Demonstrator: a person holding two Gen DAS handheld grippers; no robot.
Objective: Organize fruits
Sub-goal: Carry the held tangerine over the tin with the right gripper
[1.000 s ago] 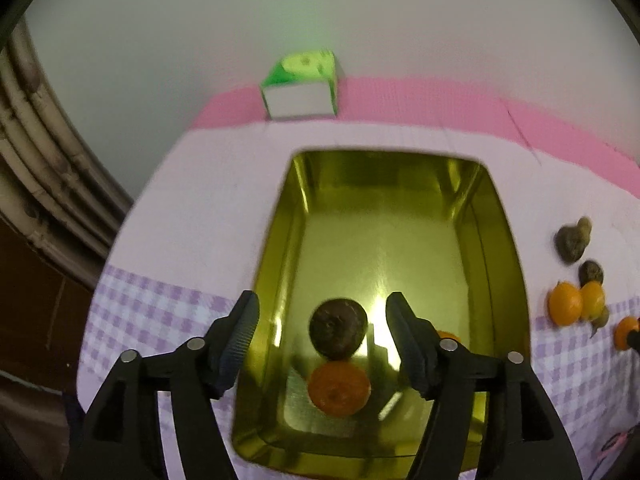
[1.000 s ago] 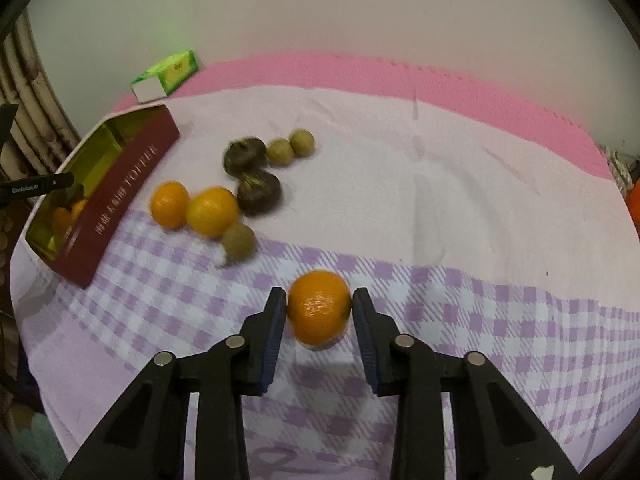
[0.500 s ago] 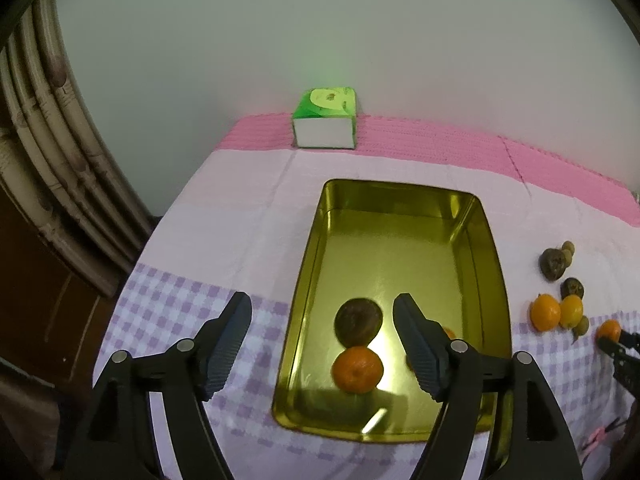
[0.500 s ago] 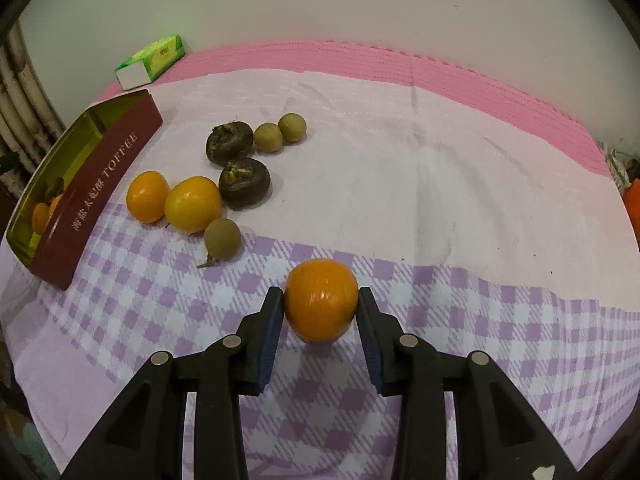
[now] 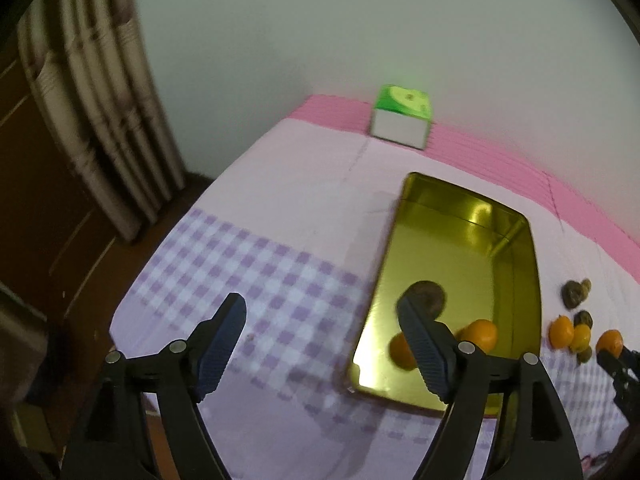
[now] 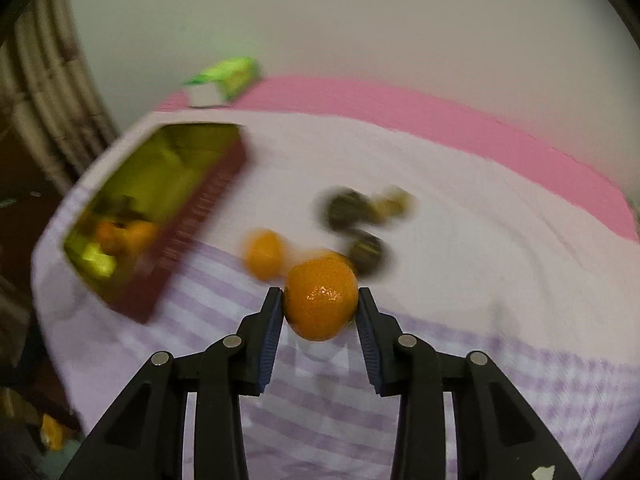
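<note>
While my right gripper (image 6: 320,300) is clamping an orange (image 6: 321,303) between its pads, lifting it above the checked cloth (image 6: 320,420), my left gripper (image 5: 320,340) is opening wider with nothing inside, hanging just left of the gold tin (image 5: 516,240) holding three fruits.

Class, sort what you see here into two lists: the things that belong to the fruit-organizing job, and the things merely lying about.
Part of the job:
- gold tin
- orange clamped in the right gripper
- two oranges and a dark fruit in the tin
- loose fruits on the cloth
- left gripper, open, holding nothing

Lying about:
- green box
- curtain
</note>
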